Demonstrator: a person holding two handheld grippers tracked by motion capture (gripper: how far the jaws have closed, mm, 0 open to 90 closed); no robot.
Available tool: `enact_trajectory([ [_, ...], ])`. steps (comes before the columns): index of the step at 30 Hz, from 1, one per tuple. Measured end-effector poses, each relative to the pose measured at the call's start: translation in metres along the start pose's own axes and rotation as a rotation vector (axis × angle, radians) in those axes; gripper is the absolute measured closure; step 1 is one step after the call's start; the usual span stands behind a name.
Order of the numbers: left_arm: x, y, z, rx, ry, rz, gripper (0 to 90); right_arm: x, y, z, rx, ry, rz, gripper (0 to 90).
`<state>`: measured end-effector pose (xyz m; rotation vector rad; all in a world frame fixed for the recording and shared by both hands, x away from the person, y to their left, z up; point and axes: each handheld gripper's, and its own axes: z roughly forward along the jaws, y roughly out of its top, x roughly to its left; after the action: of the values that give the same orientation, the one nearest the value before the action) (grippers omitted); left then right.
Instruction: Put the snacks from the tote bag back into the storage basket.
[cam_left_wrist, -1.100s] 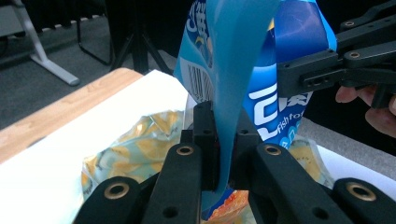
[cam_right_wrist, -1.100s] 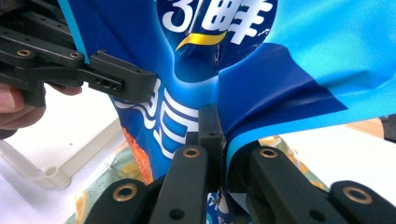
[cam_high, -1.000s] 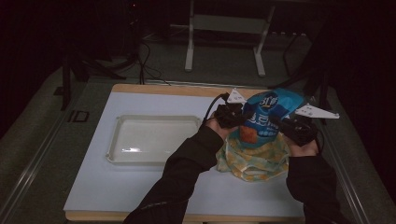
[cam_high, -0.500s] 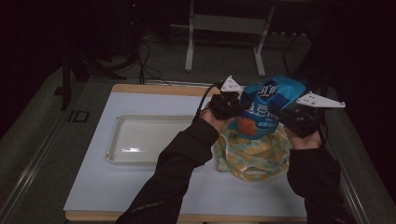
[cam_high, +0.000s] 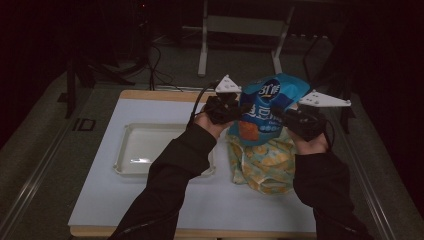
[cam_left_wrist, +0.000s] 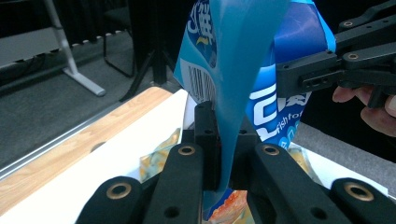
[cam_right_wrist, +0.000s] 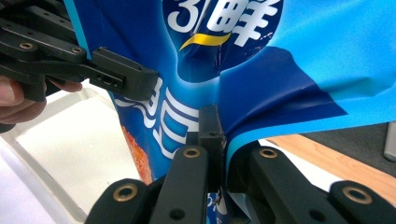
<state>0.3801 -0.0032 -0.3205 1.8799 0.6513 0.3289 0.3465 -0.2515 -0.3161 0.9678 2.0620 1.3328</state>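
Progress looks partial from the high view: I hold the blue snack bag (cam_high: 269, 107) aloft over a yellow patterned bag (cam_high: 262, 162), beside the white tray (cam_high: 131, 149) on the surface (cam_high: 100, 205). Left gripper view: left gripper (cam_left_wrist: 224, 154) fingers clamp the bag's edge. Right gripper view: right gripper (cam_right_wrist: 219, 140) fingers pinch it too. Placement remains, I judge.
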Motion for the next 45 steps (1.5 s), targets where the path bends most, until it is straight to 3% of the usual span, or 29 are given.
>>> enact_trajectory([
  [16,0.025,-0.009,-0.061,-0.007,0.063,-0.018,87.0,0.045,0.031,0.032,-0.004,0.060,-0.060,88.4],
  [23,0.037,-0.023,-0.088,-0.013,0.096,-0.037,87.1,0.073,0.040,0.053,0.004,0.099,-0.077,88.4],
  [25,0.039,-0.025,-0.092,-0.011,0.101,-0.039,87.0,0.073,0.040,0.053,0.004,0.099,-0.077,88.4],
  [26,0.043,-0.032,-0.106,-0.011,0.120,-0.048,87.0,0.085,0.042,0.062,0.006,0.118,-0.085,88.4],
  [35,0.057,-0.050,-0.136,0.012,0.159,-0.072,87.0,0.114,0.046,0.088,0.020,0.170,-0.098,88.4],
  [45,0.068,-0.066,-0.157,0.013,0.186,-0.094,87.0,0.139,0.048,0.109,0.027,0.200,-0.117,88.4],
])
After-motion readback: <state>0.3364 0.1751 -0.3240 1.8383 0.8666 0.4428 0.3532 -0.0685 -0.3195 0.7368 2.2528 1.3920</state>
